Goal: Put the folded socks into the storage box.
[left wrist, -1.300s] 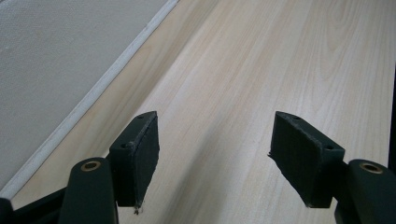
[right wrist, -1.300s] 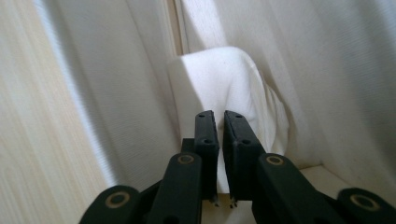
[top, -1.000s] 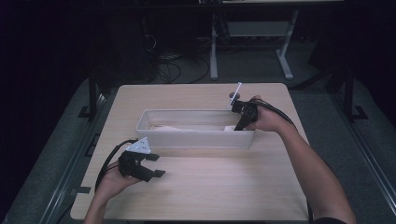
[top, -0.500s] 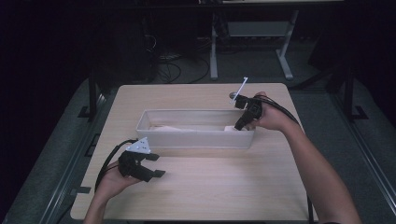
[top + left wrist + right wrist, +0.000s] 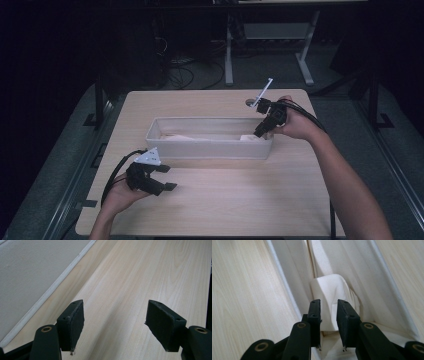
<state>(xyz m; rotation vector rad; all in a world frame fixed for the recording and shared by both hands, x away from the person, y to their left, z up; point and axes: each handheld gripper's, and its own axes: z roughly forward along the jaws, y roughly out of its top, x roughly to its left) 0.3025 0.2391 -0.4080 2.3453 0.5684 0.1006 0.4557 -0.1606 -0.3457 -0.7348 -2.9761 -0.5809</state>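
Observation:
A long white bin stands across the middle of the wooden table. At its right end lies a folded white cloth, which is also the pale mound below the jaws in the right gripper view. My right gripper hovers above that end, pointing down into the bin. Its jaws have just been opening, and there is a narrow gap with nothing between them. My left gripper rests on the table in front of the bin's left end, jaws wide open over bare wood.
A pale flat item lies in the bin's left half. A round hole sits in the tabletop behind the right hand. The table's left edge runs close to the left gripper. Desk legs and cables stand beyond the far edge.
The right gripper has lifted up from the bin's right end and its jaws have parted. The white cloth stays in the bin. The left gripper has not moved.

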